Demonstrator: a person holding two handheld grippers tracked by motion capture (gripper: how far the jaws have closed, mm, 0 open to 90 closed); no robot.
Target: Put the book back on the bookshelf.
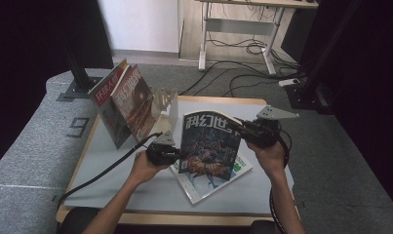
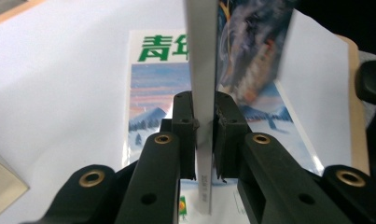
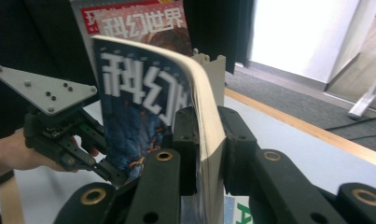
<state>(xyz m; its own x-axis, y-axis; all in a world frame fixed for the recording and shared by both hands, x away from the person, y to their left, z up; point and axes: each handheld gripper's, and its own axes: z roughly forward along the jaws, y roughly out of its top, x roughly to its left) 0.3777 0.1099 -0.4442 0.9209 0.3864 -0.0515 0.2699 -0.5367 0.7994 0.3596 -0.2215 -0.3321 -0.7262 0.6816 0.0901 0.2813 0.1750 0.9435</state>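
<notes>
A dark-blue magazine (image 1: 211,146) with white characters on its cover is held upright over the table between both grippers. My left gripper (image 1: 177,155) is shut on its lower left edge; in the left gripper view the jaws (image 2: 205,100) pinch the grey spine (image 2: 202,56). My right gripper (image 1: 243,127) is shut on its upper right corner, and in the right gripper view the jaws (image 3: 208,116) clamp the curved page edge (image 3: 204,88). The left gripper (image 3: 113,175) shows beyond the cover there. A second magazine (image 1: 204,190) with green characters lies flat beneath.
Two more magazines (image 1: 128,102) lean upright at the table's back left, against a clear stand (image 1: 166,102). A white mat (image 1: 111,180) covers the wooden table (image 1: 218,100). Cables trail from both grippers. Grey floor, desk legs and cables lie beyond.
</notes>
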